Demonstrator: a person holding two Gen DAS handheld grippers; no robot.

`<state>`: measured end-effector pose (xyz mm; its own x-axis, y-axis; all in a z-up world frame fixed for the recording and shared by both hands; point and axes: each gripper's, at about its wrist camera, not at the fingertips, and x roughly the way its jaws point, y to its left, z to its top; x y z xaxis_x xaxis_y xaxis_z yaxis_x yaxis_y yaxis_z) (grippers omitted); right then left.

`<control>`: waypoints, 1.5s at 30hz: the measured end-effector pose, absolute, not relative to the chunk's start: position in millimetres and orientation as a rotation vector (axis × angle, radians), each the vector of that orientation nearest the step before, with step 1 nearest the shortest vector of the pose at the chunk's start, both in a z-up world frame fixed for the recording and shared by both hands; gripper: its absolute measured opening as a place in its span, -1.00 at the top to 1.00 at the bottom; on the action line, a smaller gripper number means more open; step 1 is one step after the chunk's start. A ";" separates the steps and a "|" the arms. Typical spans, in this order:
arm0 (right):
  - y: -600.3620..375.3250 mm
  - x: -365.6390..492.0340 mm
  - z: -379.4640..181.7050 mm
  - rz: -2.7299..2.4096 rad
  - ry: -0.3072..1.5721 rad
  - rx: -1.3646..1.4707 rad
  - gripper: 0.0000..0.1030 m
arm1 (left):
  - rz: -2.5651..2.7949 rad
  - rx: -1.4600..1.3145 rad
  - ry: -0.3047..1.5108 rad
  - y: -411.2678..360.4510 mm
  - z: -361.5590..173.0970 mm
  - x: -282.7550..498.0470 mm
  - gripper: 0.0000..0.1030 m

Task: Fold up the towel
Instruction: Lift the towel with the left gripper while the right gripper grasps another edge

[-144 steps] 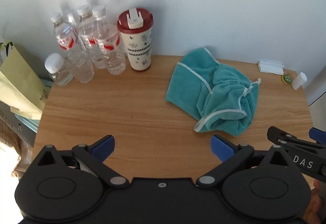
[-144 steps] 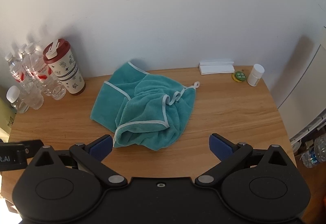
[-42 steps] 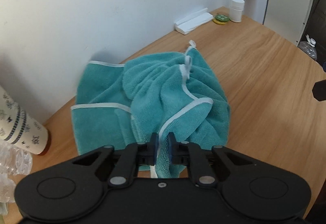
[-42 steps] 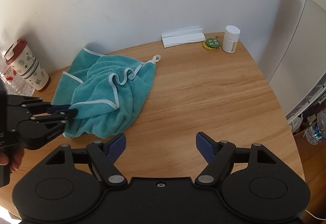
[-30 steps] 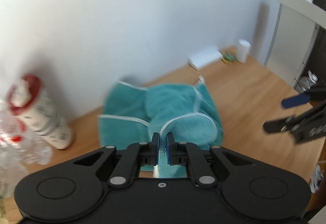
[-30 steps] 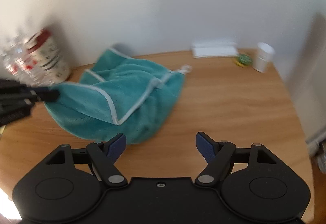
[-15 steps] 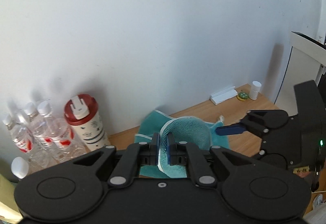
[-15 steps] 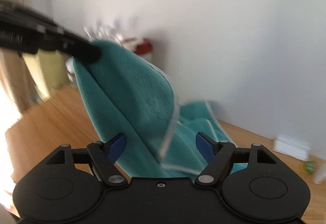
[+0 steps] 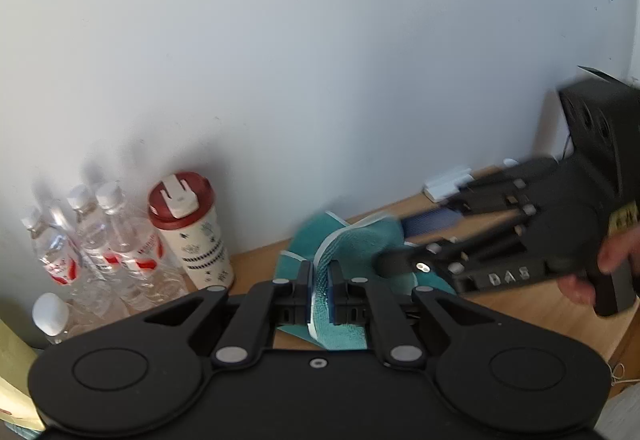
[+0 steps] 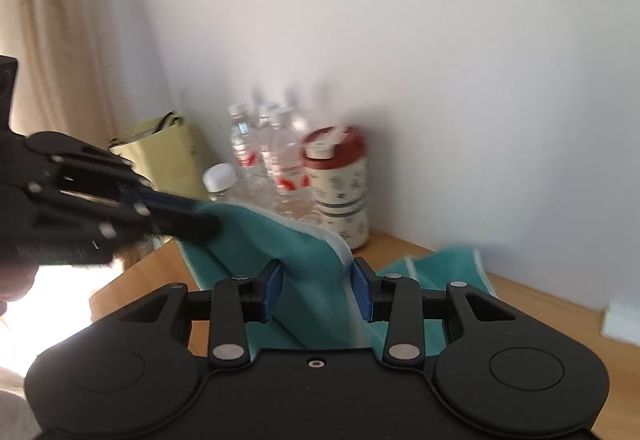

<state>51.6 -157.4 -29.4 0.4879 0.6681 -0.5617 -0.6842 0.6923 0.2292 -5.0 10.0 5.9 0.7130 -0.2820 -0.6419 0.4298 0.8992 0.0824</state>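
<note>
Against the white wall, over the desk's (image 9: 520,316) back edge, my left hand-held gripper (image 9: 319,296) pinched the soft, limp towel's (image 10: 304,260) white hem; my right hand-held gripper (image 10: 318,290) stood half-open around that hem, where I judged the hold best.

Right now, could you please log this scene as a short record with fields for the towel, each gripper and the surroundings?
towel: teal towel, partly lifted, rest on the table
left gripper: left gripper shut on the towel's white-trimmed edge
right gripper: right gripper open, towel fold between its fingers, not clamped
surroundings: tumbler and bottles by the wall
</note>
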 end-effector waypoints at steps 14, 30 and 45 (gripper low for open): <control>-166.6 40.0 33.3 0.771 0.572 0.037 0.91 | -0.392 0.189 0.662 26.5 -16.3 -14.6 0.23; -185.6 8.3 102.0 0.848 0.450 0.019 0.91 | -0.606 0.364 0.657 -8.5 -76.8 15.0 -0.10; -242.4 -14.2 73.8 0.605 0.501 0.077 0.91 | -0.834 0.450 0.658 -39.1 -91.6 -0.5 0.87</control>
<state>-14.2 -242.4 73.8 0.7071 0.5623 -0.4287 -0.5259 0.8235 0.2127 -0.5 -39.1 -91.6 0.4956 -0.5285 -0.6892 0.7932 0.5988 0.1113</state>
